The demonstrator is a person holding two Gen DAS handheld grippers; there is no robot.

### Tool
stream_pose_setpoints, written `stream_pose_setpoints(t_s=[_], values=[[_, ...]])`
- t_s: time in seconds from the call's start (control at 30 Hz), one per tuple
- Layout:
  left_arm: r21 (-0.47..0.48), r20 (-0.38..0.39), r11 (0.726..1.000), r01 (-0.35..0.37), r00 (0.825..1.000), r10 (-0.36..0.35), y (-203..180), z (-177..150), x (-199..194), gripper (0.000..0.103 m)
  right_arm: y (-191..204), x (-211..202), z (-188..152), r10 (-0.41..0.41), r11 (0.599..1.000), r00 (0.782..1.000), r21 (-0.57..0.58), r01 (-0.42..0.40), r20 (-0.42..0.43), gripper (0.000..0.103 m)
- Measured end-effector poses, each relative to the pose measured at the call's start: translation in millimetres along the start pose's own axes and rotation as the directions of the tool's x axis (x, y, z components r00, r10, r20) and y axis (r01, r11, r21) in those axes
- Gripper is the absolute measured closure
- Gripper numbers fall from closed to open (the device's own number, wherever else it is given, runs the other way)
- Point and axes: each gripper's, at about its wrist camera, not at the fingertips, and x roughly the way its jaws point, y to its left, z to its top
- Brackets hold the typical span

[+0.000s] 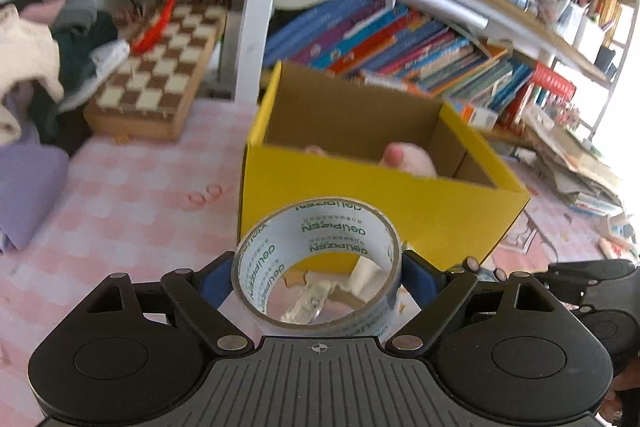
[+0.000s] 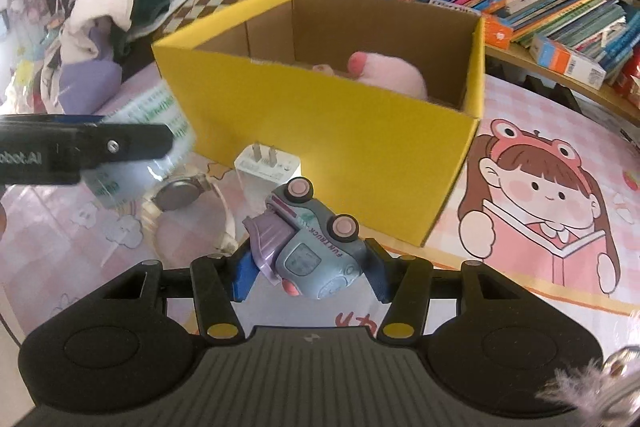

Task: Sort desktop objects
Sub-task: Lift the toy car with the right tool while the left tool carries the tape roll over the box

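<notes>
Crowded bookshelves [image 1: 420, 43] line the wall behind a desk covered by a pink checked mat [image 1: 132, 195], daylight glaring at right.

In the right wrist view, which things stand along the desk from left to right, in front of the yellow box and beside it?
Clear tape roll → round grey wristwatch → white plug charger → grey-blue toy truck → cartoon girl print.

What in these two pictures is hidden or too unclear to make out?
- Pink plush toy in the yellow box: both views, mostly hidden by the box's front wall.
- Wristwatch: right wrist view, strap partly hidden behind the blurred roll of tape.
- Toy truck: right wrist view, far side hidden.
- Book titles on the shelf: both views, too small and blurred.
</notes>
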Motion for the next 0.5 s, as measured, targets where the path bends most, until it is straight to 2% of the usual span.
stream_pose_setpoints(t_s=[0.17,0.5], values=[[0.041,0.044,0.999,-0.006,0.999,0.005,-5.5,6.5,-17.7,0.015,0.4,-12.4,-3.1,0.003,1.000,1.000,0.011,-0.003,-0.002,0.051],[0.105,0.081,0.994,-0.012,0.997,0.003,-15.9,7.2,-40.0,0.015,2.6,-30.4,-12.9,0.002,0.999,1.000,0.036,-0.002,-0.006,0.051]])
